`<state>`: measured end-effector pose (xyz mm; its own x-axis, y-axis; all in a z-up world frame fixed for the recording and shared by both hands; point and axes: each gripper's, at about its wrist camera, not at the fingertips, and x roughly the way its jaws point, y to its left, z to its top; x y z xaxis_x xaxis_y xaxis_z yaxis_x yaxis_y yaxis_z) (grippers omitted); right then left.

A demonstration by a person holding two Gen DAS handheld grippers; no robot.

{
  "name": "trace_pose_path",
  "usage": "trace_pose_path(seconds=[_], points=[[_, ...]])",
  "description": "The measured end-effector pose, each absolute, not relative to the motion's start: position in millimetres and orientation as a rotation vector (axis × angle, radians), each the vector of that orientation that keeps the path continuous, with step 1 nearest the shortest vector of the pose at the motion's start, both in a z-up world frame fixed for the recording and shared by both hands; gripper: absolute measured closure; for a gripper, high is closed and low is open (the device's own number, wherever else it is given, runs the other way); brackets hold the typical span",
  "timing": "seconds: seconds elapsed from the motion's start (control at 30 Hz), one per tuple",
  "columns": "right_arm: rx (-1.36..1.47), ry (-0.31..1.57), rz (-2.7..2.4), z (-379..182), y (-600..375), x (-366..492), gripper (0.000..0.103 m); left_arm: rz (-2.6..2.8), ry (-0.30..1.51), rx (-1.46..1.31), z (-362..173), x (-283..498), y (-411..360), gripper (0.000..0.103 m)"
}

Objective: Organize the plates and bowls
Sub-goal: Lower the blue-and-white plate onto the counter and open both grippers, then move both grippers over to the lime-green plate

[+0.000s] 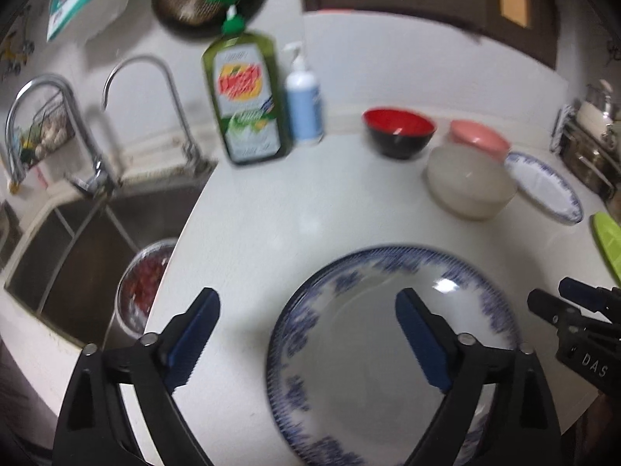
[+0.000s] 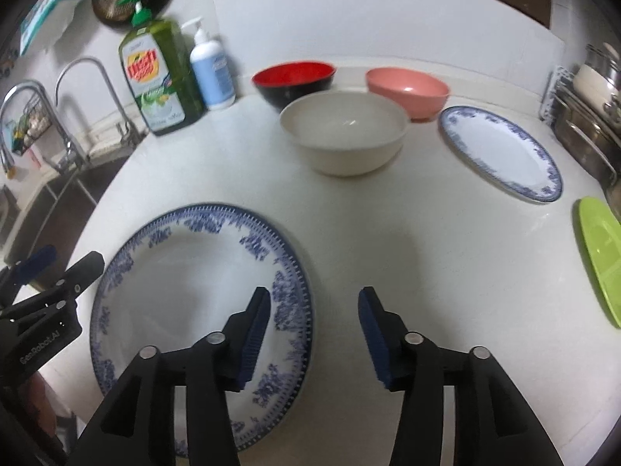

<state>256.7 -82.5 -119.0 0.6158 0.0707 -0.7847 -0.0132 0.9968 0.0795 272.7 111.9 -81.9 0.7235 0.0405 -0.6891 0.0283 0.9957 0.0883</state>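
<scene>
A large round blue-and-white plate (image 1: 372, 353) (image 2: 194, 303) lies on the white counter near its front edge. My left gripper (image 1: 306, 330) is open over the plate's left rim, holding nothing. My right gripper (image 2: 314, 330) is open over the plate's right rim, also empty. Farther back stand a cream bowl (image 1: 469, 182) (image 2: 343, 132), a red-and-black bowl (image 1: 399, 132) (image 2: 293, 81) and a pink bowl (image 1: 479, 138) (image 2: 407, 91). An oval blue-rimmed plate (image 1: 543, 186) (image 2: 500, 153) and a green plate (image 1: 609, 244) (image 2: 601, 260) lie to the right.
A sink (image 1: 77, 252) with two taps (image 1: 77, 136) is at the left, with a metal container (image 1: 141, 283) in it. A green dish soap bottle (image 1: 244, 97) (image 2: 159, 73) and a white pump bottle (image 1: 304, 101) (image 2: 211, 70) stand at the back. Metal pots (image 2: 586, 124) sit far right.
</scene>
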Motion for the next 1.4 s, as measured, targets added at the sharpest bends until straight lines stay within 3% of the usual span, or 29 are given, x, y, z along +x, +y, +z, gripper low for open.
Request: trace_pose_path(seconds=[0.13,0.43,1.03,1.4], points=[[0.085,0.858,0.006,-102.0,-100.2,244.1,0.047,-0.045,0.686,0.103,-62.4,271.6,87.8,0.0],[0.123,0.764,-0.149,-68.6,-153.0,214.4,0.034,-0.195,0.615,0.121,-36.0,269.5,27.5,0.0],[0.204,0.602,-0.501,-26.9,-278.8,152.0,0.033,-0.51,0.533,0.178,11.0,265.7,-125.6,0.0],[0.238,0.566,-0.629,-21.5,-357.6,134.5,0.033,-0.603,0.546,0.19,12.5,270.2,-214.0,0.0]])
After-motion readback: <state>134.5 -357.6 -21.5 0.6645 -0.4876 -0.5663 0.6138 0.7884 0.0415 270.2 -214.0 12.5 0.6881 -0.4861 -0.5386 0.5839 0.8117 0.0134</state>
